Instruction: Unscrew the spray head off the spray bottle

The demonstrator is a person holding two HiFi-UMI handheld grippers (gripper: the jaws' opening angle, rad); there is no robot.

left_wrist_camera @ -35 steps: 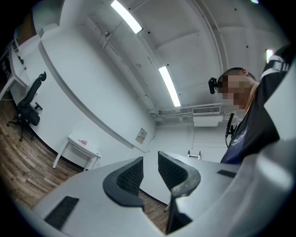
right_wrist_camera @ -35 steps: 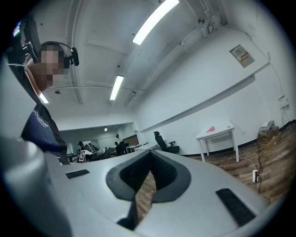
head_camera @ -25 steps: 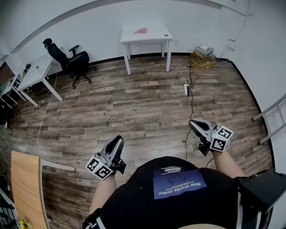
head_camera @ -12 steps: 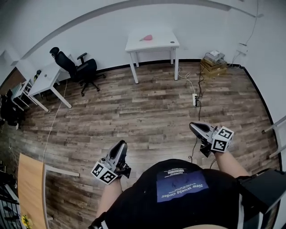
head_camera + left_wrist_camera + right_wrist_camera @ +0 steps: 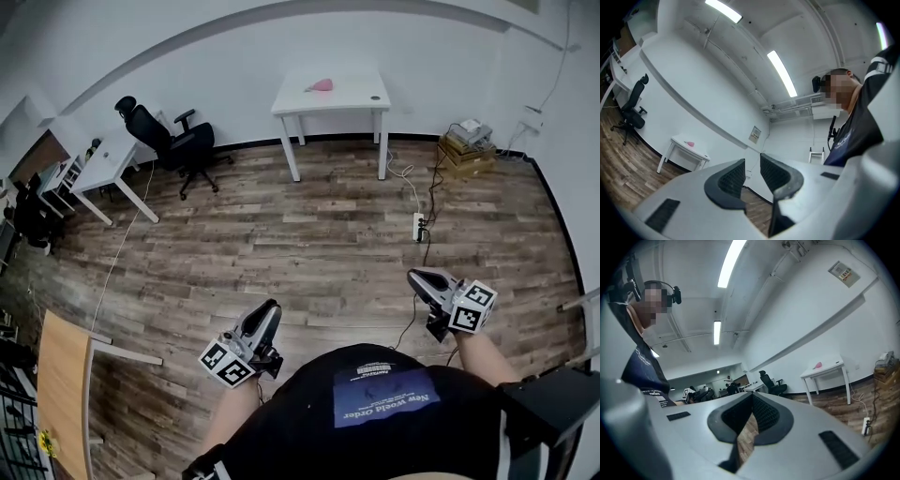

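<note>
No spray bottle is clearly in view. A small pink object (image 5: 321,85) lies on a white table (image 5: 361,101) by the far wall, too small to make out; it also shows in the left gripper view (image 5: 690,144) and the right gripper view (image 5: 818,365). My left gripper (image 5: 272,307) is held low in front of the person's body, its jaws (image 5: 752,164) a narrow gap apart with nothing between them. My right gripper (image 5: 412,275) is at the right, its jaws (image 5: 752,397) shut on nothing. Both point across the wooden floor towards that table.
A black office chair (image 5: 173,145) and a white desk (image 5: 103,159) stand at the back left. A power strip with cables (image 5: 419,225) lies on the floor right of centre, near stacked boxes (image 5: 472,141). A wooden tabletop (image 5: 61,394) is at the lower left.
The person has moved across the floor with both grippers, and the white table and office chair have shifted rightwards in view. Neither gripper's jaws have changed.
</note>
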